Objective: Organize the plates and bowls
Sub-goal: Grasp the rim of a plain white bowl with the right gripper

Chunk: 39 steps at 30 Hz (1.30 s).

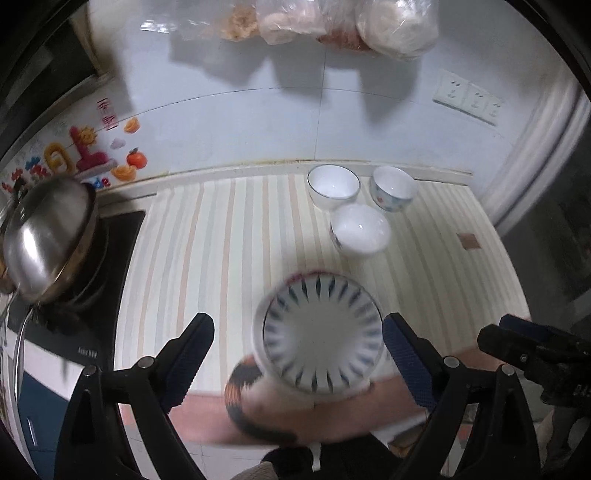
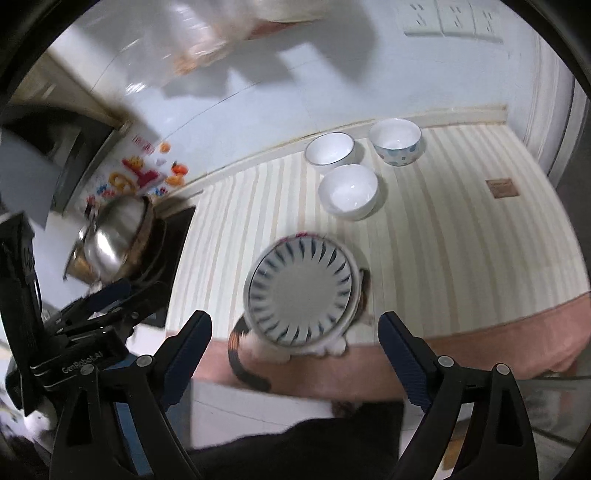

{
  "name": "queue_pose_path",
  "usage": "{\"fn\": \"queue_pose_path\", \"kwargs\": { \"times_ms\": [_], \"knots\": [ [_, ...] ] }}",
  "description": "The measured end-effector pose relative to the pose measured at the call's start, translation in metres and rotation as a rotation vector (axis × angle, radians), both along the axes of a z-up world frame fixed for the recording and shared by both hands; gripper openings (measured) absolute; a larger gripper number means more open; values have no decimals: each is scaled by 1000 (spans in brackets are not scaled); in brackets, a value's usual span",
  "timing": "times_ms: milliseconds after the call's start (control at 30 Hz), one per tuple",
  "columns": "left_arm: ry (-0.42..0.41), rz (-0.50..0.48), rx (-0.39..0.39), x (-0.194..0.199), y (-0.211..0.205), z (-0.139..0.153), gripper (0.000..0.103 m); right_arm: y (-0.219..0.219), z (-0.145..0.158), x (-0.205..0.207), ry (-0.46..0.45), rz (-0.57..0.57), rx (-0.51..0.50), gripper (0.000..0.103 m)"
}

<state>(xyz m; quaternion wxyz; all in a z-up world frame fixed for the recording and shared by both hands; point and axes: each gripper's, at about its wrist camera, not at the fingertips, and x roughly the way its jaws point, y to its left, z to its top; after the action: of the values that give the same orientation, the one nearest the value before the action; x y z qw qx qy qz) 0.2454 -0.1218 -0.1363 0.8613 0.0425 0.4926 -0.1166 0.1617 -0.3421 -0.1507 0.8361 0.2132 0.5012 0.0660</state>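
Observation:
A round plate with blue rays around its rim (image 1: 321, 339) (image 2: 301, 291) tops a small stack near the front edge of the striped mat (image 1: 229, 236). Under it lies a dish with orange and black patches (image 1: 243, 387) (image 2: 240, 354). Three bowls stand at the back: a plain white one (image 1: 333, 184) (image 2: 329, 147), a patterned one (image 1: 393, 186) (image 2: 396, 140) and a white one nearer (image 1: 360, 229) (image 2: 349, 188). My left gripper (image 1: 297, 325) hangs open over the stack, its pads clear of the plate. My right gripper (image 2: 294, 317) is open too and touches nothing.
A pot with a steel lid (image 1: 48, 236) (image 2: 110, 236) sits on the black stove at the left. Plastic bags (image 1: 332, 26) hang on the tiled wall, with power sockets (image 1: 469, 98) to the right. The counter's pink front edge (image 2: 480, 332) runs below the stack.

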Motion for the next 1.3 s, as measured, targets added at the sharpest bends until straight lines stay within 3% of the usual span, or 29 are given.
{"fn": "queue_pose_path", "kwargs": {
  "times_ms": [133,267,400,467,533,633,700,767,800,1033,1300],
  "knots": [
    [34,18,26,61,-28,-29,94,-39,-40,60,51,-8,38,94],
    [132,7,53,124,-56,-76,94,-70,-82,124,104,-2,52,94],
    [254,-9,5,175,-75,-124,89,-93,-124,185,157,13,41,93],
    [303,-13,14,196,-85,-147,80,-100,-145,213,188,22,52,89],
    [345,-23,21,211,-95,-165,62,-107,-167,238,219,31,65,84],
    [412,-27,27,227,-103,-192,37,-111,-198,267,268,40,108,67],
    [438,-31,12,230,-105,-201,30,-110,-216,280,289,53,141,53],
    [446,-36,17,229,-109,-206,25,-108,-231,290,312,70,161,29],
    [444,-42,9,227,-112,-205,23,-107,-237,294,323,76,172,22],
    [427,-63,18,208,-125,-189,22,-103,-239,297,330,110,138,20],
    [397,-129,-15,158,-143,-150,22,-119,-201,255,316,116,140,20]
  ]
}}
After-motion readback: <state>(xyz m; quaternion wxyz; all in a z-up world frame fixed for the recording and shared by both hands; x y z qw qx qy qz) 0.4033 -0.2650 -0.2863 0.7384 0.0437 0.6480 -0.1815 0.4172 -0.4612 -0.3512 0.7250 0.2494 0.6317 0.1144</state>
